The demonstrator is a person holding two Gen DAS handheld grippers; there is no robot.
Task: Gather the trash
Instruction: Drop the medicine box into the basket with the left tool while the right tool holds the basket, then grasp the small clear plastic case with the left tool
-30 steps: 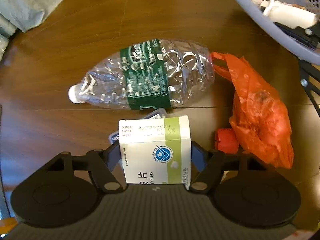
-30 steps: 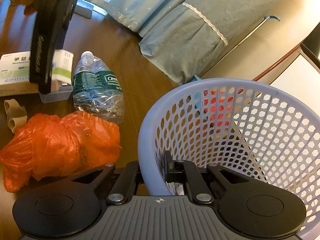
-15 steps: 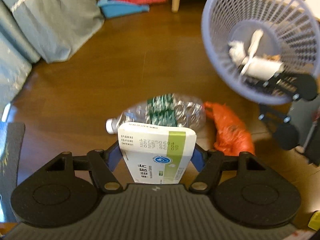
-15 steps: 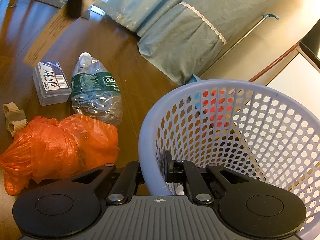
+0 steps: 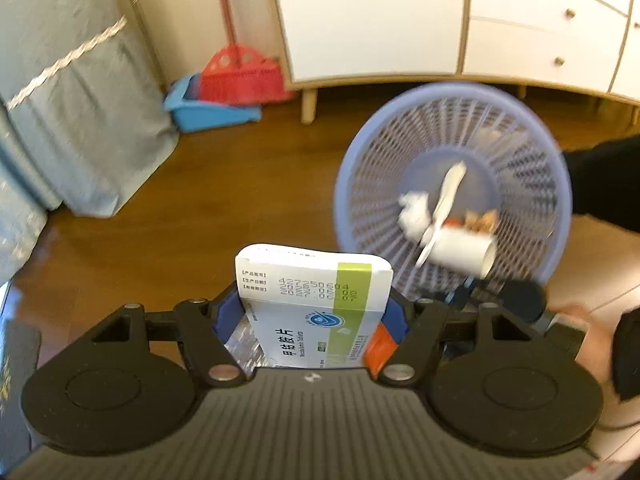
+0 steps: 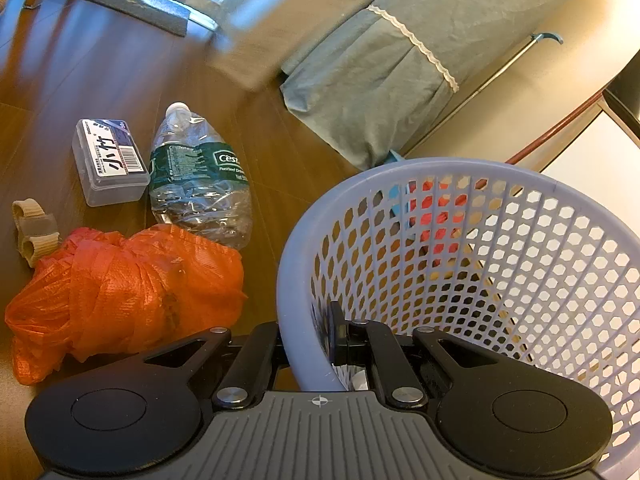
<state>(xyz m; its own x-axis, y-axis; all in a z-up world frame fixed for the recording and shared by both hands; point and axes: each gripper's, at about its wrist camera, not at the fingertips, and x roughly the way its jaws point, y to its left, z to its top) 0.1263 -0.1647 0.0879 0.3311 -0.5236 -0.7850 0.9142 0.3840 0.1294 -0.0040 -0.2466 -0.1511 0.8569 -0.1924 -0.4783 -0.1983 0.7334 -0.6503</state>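
My left gripper [image 5: 312, 312] is shut on a white and green medicine box [image 5: 316, 300], held high above the wooden floor. To its right and lower down is the lilac mesh basket [image 5: 452, 184], with paper scraps and a white tube inside. My right gripper [image 6: 308, 344] is shut on the basket's rim [image 6: 296, 320], one finger outside the wall and one inside. On the floor left of the basket lie a crushed clear bottle [image 6: 200, 180] with a green label, a crumpled orange bag [image 6: 124, 292] and a small clear plastic case [image 6: 110, 160].
A beige strap piece [image 6: 34, 230] lies left of the orange bag. A blue-grey bed skirt [image 5: 80, 120] fills the left. A red broom head in a blue dustpan [image 5: 224, 96] sits by the white cabinet [image 5: 460, 20]. A person's dark sleeve [image 5: 600, 184] reaches in at right.
My left gripper has risen with the medicine box, leaving the floor litter below and bringing the basket and cabinet into view. The right gripper has stayed on the basket rim.
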